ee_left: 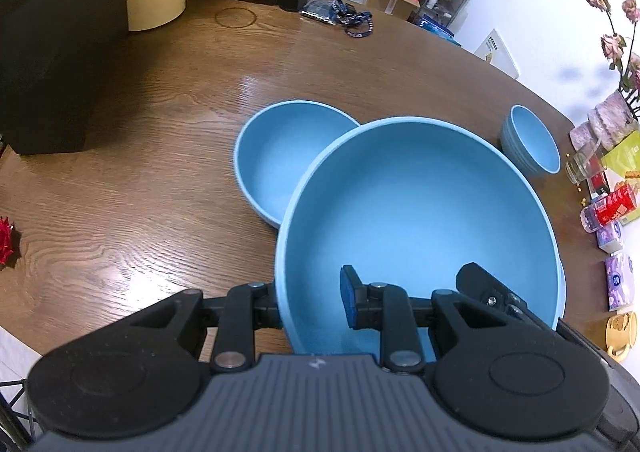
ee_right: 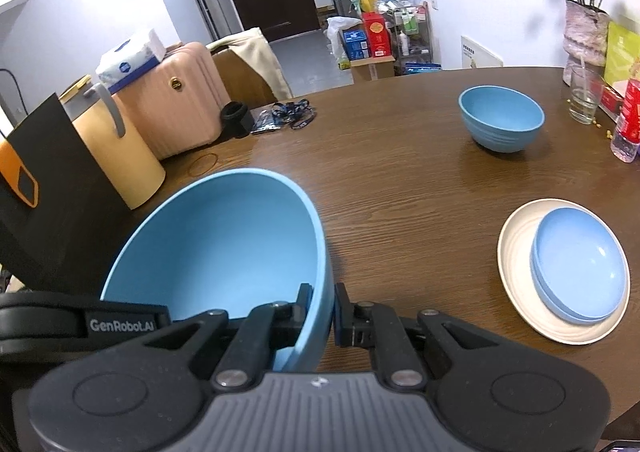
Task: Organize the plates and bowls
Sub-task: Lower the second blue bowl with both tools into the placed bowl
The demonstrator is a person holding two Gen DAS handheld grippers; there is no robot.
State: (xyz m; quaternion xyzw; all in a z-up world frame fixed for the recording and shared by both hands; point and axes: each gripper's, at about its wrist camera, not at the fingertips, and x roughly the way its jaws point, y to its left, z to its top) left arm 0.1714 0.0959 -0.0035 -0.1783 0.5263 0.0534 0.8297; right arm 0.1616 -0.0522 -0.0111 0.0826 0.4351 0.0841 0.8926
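Holding one big blue bowl [ee_left: 420, 220] with both tools.
Left tool [ee_left: 310, 306] and right tool [ee_right: 322, 312] each pinch its rim, lifting it above the desk [ee_right: 400, 188] near another bowl [ee_left: 280, 160].

Bright, even indoor light. Soft glare streaks on wooden table [ee_left: 168, 156] toward 11 o'clock. Heavy fisheye bending at edges, corners black. Slight overall softness.

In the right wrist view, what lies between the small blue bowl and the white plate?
Only bare wooden table between small blue bowl and white plate, in the right wrist view.
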